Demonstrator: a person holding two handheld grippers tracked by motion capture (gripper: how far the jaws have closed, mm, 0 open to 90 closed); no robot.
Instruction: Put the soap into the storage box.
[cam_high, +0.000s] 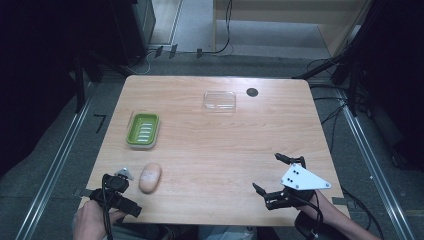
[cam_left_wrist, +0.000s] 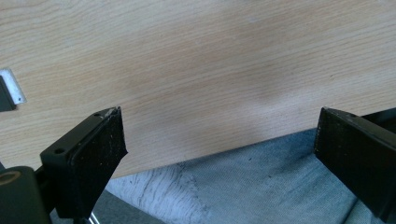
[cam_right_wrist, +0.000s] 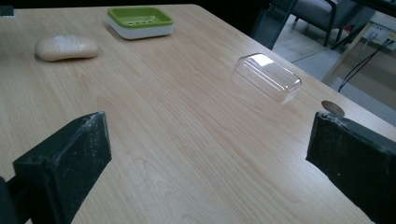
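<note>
Two grippers are waiting at the near edge of a wooden table (cam_high: 210, 150), with nothing in them.

The left gripper (cam_high: 121, 176) is sitting at the near left corner with its jaws spread wide; in the left gripper view they are pointing at the table edge. The right gripper (cam_high: 267, 172) is sitting at the near right side, jaws wide apart too. A tan bar of soap (cam_high: 150, 177) is lying just beside the left gripper. A green soap dish (cam_high: 143, 130) is sitting farther back on the left. A clear plastic lid (cam_high: 219, 100) is lying near the far edge, with a small dark round spot (cam_high: 252, 92) close to it.
</note>
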